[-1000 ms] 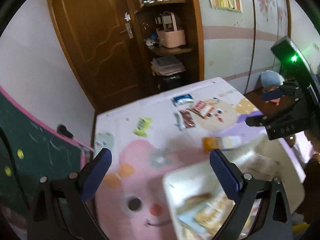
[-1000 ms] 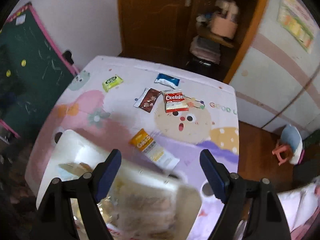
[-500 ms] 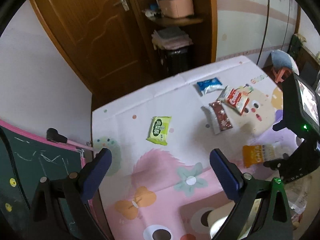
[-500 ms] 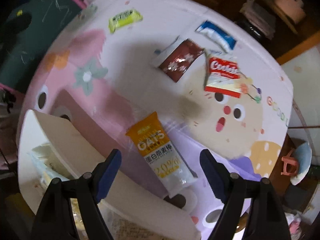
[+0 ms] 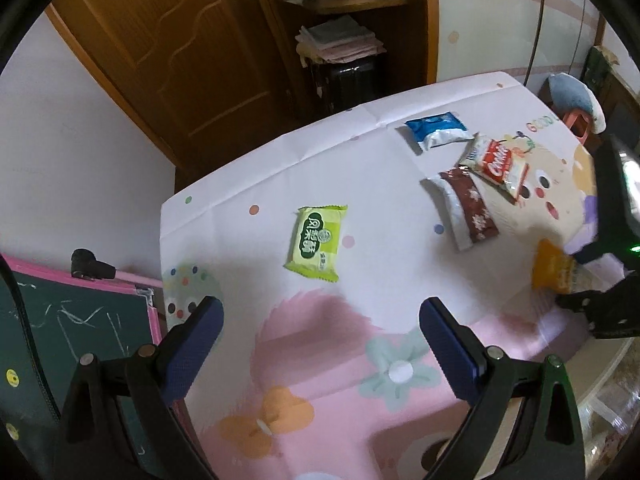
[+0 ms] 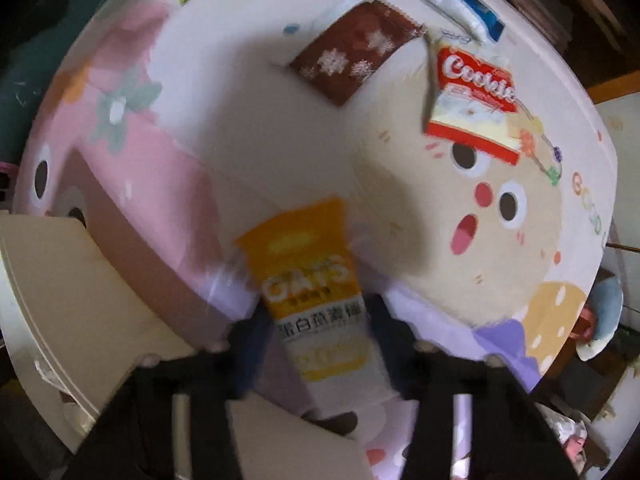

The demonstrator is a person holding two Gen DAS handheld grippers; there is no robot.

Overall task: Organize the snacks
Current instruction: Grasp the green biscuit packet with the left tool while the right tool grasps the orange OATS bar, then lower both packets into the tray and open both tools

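An orange and white oats bar [image 6: 316, 300] lies on the cartoon tablecloth, and my right gripper [image 6: 316, 320] has its fingers close on either side of it; blur hides whether they grip. The bar also shows in the left wrist view [image 5: 560, 274] under the right gripper. My left gripper [image 5: 320, 320] is open and empty above the cloth, with a green pastry pack [image 5: 318, 242] ahead of it. A brown snowflake packet [image 5: 464, 212], a red cookie pack [image 5: 500, 164] and a blue-white packet [image 5: 436, 130] lie further right.
A white bin [image 6: 80, 300] with snacks stands at the table's near edge, left of my right gripper. A green chalkboard with a pink frame [image 5: 60, 340] leans left of the table. A wooden door and shelves [image 5: 340, 20] are behind. A small child's chair [image 5: 576, 100] stands to the right.
My right gripper has dropped from above the bin down to the oats bar, and its fingers have narrowed around it. My left gripper has swung left and down toward the green pack.
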